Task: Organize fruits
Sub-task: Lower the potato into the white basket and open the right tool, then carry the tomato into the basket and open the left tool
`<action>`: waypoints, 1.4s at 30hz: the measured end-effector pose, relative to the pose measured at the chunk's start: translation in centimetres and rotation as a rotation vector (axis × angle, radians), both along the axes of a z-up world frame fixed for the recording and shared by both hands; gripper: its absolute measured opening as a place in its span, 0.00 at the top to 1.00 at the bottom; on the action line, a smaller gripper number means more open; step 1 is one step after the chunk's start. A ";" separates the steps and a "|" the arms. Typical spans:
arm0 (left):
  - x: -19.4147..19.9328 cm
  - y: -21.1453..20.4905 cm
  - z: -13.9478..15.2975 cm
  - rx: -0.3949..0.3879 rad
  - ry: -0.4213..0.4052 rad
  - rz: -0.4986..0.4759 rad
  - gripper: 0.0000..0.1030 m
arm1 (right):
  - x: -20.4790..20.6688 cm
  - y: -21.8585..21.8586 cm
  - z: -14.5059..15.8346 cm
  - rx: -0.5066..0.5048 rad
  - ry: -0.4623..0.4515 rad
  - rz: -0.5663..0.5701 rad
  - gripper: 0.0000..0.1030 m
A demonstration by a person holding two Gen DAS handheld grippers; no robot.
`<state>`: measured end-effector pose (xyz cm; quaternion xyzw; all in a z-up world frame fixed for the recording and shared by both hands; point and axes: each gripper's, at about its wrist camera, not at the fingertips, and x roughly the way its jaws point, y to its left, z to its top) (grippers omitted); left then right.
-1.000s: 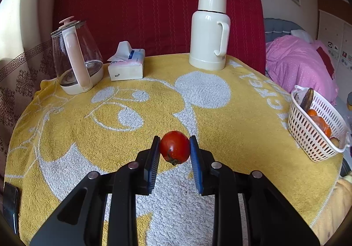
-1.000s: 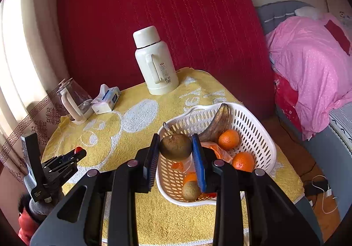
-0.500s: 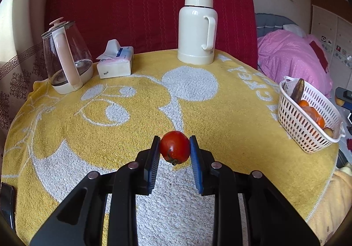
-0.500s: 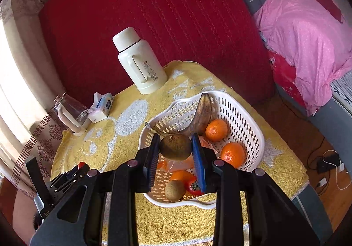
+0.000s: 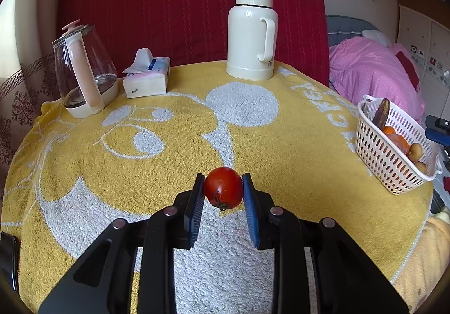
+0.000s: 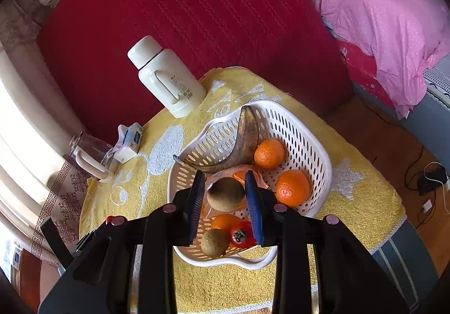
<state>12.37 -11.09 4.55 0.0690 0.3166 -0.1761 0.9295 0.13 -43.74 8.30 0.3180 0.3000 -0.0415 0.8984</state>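
Observation:
A red fruit with a dark calyx is clamped between the blue pads of my left gripper, just above the yellow towel. The white plastic basket stands far to its right at the table's edge. In the right wrist view, my right gripper is shut on a brown kiwi-like fruit and hangs right over the basket. In the basket lie a dark banana, two oranges, another brown fruit, a red fruit and a crumpled clear bag.
A cream thermos, a tissue box and a glass kettle stand along the far side of the round, towel-covered table. A bed with pink bedding is to the right. Cables lie on the floor.
My right gripper has come down and nearer over the basket while rolling, so the basket looks larger and tilted. The left gripper keeps its hold on the red fruit almost in place.

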 end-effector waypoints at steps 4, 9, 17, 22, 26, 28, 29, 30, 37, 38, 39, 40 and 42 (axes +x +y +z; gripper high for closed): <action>0.0 0.0 0.0 0.000 0.000 -0.001 0.74 | -0.1 -0.1 -0.1 -0.004 -0.001 -0.009 0.69; 0.0 0.0 0.0 -0.001 0.000 0.000 0.74 | -0.3 -0.1 -0.1 -0.014 -0.010 -0.028 0.58; -0.2 0.0 0.2 -0.028 0.011 -0.009 0.74 | -0.7 0.3 0.6 -0.069 -0.042 -0.051 0.43; -1.0 -0.4 0.7 -0.048 0.017 -0.023 0.74 | -1.1 0.8 1.4 -0.124 -0.074 -0.072 0.35; -1.9 -1.2 1.3 -0.080 0.032 -0.052 0.74 | -1.4 1.0 1.8 -0.166 -0.094 -0.086 0.27; -2.3 -2.0 1.5 -0.096 0.045 -0.072 0.74 | -1.4 1.1 1.9 -0.178 -0.103 -0.085 0.27; -2.5 -2.4 1.7 -0.100 0.049 -0.082 0.74 | -1.4 1.1 2.0 -0.185 -0.107 -0.088 0.27; -2.7 -3.0 1.8 -0.101 0.052 -0.094 0.74 | -1.5 1.1 2.0 -0.192 -0.112 -0.092 0.27; -3.8 -7.7 2.7 -0.087 0.048 -0.184 0.74 | -1.8 0.6 1.1 -0.206 -0.107 -0.099 0.27; -3.8 -8.4 2.8 -0.088 0.051 -0.195 0.74 | -2.0 0.5 1.0 -0.206 -0.107 -0.102 0.27; -3.9 -9.0 2.9 -0.089 0.054 -0.206 0.74 | -2.1 0.3 0.9 -0.205 -0.106 -0.104 0.27; -3.9 -9.6 3.0 -0.090 0.057 -0.217 0.74 | -2.1 0.2 0.9 -0.204 -0.107 -0.105 0.27; -4.1 -10.8 3.1 -0.089 0.061 -0.238 0.74 | -2.2 -0.1 0.9 -0.204 -0.109 -0.112 0.27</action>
